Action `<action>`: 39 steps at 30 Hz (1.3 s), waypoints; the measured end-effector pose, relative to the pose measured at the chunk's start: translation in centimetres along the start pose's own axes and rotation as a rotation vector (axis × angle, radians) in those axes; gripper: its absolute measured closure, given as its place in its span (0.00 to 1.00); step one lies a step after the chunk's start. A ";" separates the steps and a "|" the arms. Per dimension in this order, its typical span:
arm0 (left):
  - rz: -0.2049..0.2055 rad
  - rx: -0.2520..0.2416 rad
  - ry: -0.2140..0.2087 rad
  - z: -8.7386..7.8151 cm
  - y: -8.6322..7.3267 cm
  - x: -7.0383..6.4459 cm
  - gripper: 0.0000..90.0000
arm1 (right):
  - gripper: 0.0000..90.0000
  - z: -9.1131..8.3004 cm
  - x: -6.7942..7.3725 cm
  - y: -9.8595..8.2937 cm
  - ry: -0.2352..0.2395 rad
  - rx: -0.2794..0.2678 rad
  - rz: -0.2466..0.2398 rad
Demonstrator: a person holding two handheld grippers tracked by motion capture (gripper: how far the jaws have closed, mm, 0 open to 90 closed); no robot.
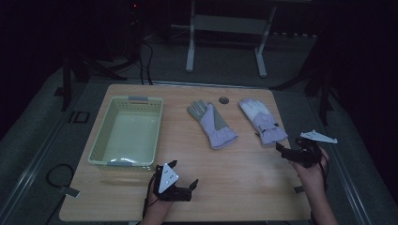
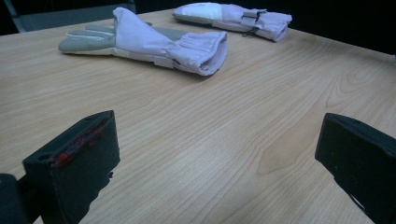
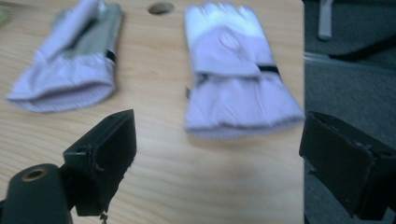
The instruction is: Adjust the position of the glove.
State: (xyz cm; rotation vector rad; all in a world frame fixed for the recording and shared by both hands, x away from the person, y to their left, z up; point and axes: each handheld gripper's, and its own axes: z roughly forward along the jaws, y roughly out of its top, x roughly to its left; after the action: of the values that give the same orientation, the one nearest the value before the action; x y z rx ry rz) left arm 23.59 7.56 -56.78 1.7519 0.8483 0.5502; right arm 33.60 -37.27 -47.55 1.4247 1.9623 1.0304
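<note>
Wooden table (image 1: 244, 173), dim room, apparently carpeted, two gloves (image 1: 213, 124), both grippers' jaws spread.

My left gripper (image 1: 184, 174) is black, with blocky square-ended jaws, a red mark on one jaw's inner edge, and a grey three-cornered plate on top. My right gripper (image 1: 287, 151) matches, black cable trailing behind.

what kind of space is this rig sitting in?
Probably a lab or recording workspace, not a home: a bare wooden table with a cable hole, dark surroundings, grey carpet with loose cables, and a metal stand behind. Two gloves and a basket lie ready.
</note>
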 end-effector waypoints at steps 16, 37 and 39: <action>0.001 0.003 -0.003 0.0 0.0 0.0 0.00 | 0.17 1.6 2.5 6.9 0.066 -0.070 -0.073; 0.000 0.004 -0.013 0.0 0.0 0.0 0.00 | 0.27 6.8 8.3 10.6 0.202 -0.005 -0.138; 0.002 0.003 -0.014 0.0 0.0 0.0 0.00 | 0.29 7.4 8.8 10.7 0.216 -0.006 -0.142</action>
State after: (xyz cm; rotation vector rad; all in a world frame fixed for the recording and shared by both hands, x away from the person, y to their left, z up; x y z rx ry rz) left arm 23.61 7.59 -56.77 1.7581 0.8384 0.5378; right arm 42.35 -25.10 -42.94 1.1924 2.1759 1.1639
